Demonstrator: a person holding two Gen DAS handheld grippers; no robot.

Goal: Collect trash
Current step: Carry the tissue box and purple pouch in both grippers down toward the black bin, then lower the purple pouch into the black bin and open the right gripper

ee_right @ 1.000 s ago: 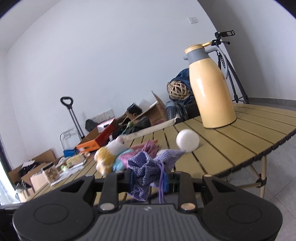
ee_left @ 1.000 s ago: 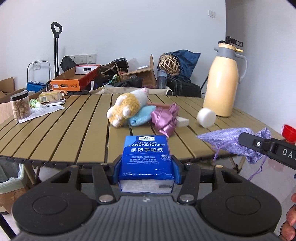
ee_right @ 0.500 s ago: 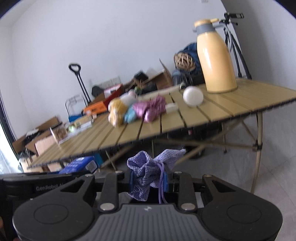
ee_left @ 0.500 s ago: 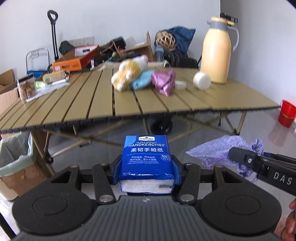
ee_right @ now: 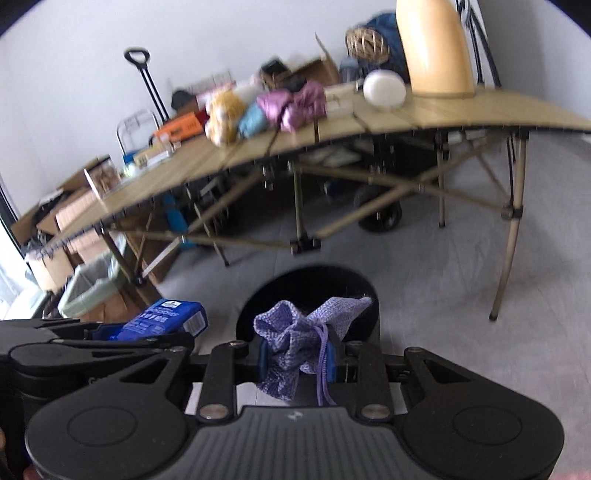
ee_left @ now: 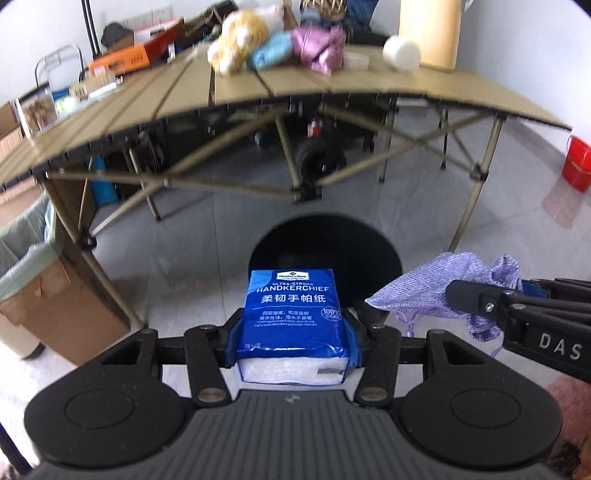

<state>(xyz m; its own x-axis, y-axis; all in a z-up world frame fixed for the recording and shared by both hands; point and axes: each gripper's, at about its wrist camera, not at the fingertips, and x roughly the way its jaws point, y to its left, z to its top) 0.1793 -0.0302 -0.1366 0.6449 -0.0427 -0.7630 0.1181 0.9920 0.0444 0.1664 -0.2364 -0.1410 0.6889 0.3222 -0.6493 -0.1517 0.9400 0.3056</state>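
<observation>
My left gripper is shut on a blue pack of handkerchief tissues, held over the near rim of a round black bin on the floor. That pack and the left gripper show at the left of the right wrist view. My right gripper is shut on a crumpled purple mesh pouch with a dangling drawstring, above the same black bin. In the left wrist view the pouch and the right gripper come in from the right.
A slatted folding table stands behind the bin, with a plush toy, pink cloth, a white ball and a yellow jug. A lined cardboard box sits at the left, a red bucket at the right.
Both grippers have dropped from table height and tilted downward with their loads still held. The table now sits high in both views and the black bin has come into sight below them.
</observation>
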